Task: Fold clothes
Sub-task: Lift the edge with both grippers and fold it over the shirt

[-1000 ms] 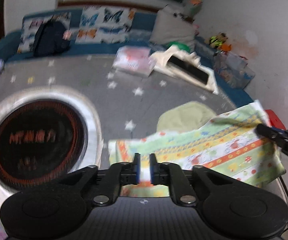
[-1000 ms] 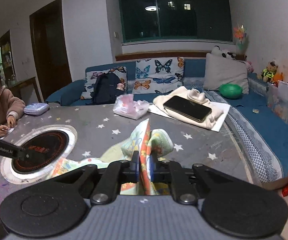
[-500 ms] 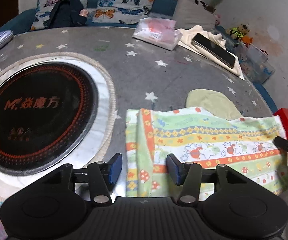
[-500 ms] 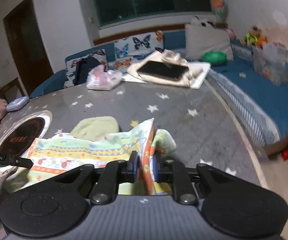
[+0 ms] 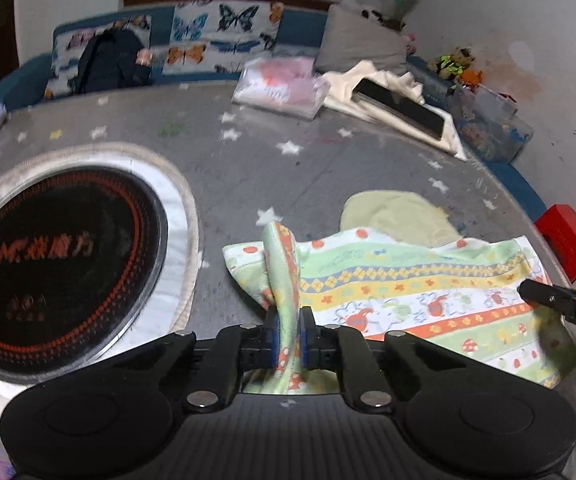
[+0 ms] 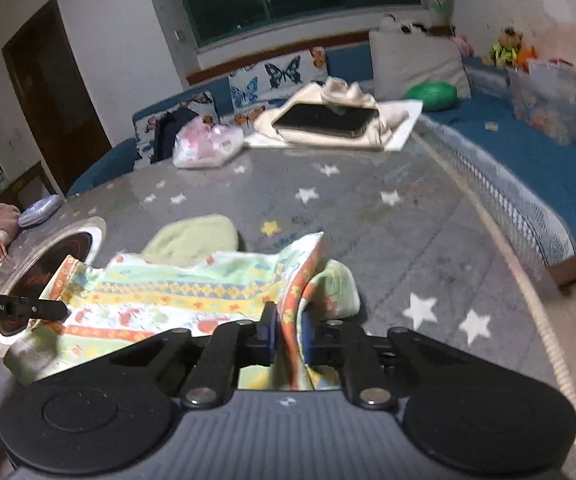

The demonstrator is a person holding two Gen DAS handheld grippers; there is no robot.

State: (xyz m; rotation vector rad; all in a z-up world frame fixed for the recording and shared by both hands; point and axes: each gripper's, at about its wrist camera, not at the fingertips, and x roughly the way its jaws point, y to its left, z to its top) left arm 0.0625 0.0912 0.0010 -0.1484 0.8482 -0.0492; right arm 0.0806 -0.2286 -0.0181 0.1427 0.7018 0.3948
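The patterned cloth [image 5: 407, 292] is pinched at opposite ends by the left gripper [image 5: 288, 334] and the right gripper [image 6: 288, 334], beside the round cooktop [image 5: 60, 264], presumably for folding.

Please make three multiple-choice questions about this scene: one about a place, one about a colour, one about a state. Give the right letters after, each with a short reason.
1. Where does the dark phone lie?
A. on the cream cloth
B. on the round cooktop
C. on the red stool

2. What colour are the stars on the table cover?
A. black
B. mostly white
C. purple

3. What is the state of the left gripper?
A. open and empty
B. shut on the patterned garment
C. shut on the phone

Answers: 1 A, the phone rests on the bunched cream cloth. 2 B, pale stars dot the grey cover. 3 B, a fold of printed fabric is pinched between its fingers.
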